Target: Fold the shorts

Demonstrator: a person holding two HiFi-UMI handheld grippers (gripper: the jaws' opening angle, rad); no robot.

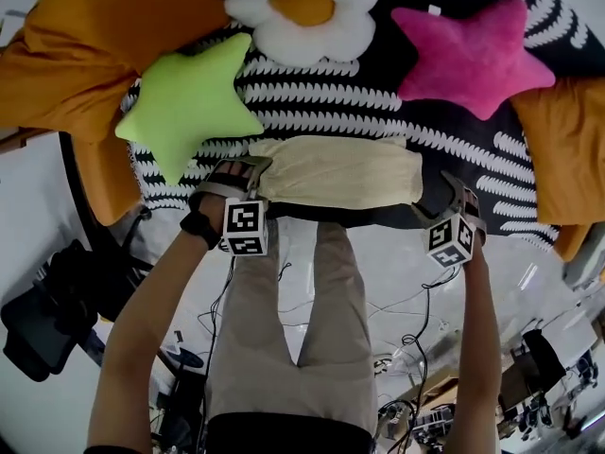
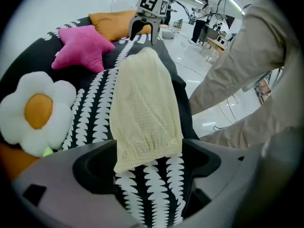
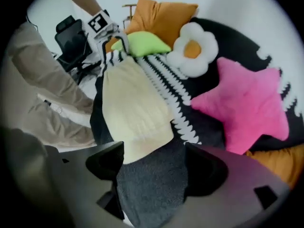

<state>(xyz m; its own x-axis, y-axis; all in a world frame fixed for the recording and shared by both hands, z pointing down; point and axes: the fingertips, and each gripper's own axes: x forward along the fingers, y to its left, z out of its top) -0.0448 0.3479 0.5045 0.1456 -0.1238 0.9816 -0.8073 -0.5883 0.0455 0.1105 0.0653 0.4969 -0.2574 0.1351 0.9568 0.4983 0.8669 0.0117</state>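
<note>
Now, shorts: the pale yellow waffle-knit shorts [image 1: 340,170] lie folded into one long narrow band along the near edge of the bed. They are flat and unheld, so I judge this fold is laid down and done.
Shorts' ends: one gathered hem end lies between my left jaws but touches neither pad. The other end stops just beside my right jaws.
Left gripper: my left gripper [image 1: 244,170] points steeply down over the band's left end. Its jaws are spread wide with nothing pinched, so the cloth lies free.
Right gripper: my right gripper [image 1: 456,200] hangs over the band's right end, jaws likewise apart. Only dark grey fabric [image 3: 152,189] shows between them, and I can't tell whether that is the bed's edge or a separate layer.
Why both ends: with one gripper at each end I can handle a long band without skewing it. My guess is that the next fold brings one end over the other.
Bed cover: the black bedspread with white leaf print [image 1: 378,112] gives a flat base under the shorts.
Cushions: a lime green star cushion [image 1: 189,102], a pink star cushion [image 1: 468,55], a white flower cushion with an orange centre [image 1: 302,12] and orange pillows [image 1: 95,45] sit further back, away from the strip I work on.
Legs: my beige trousers [image 1: 293,329] stand against the near edge, just below the band.
</note>
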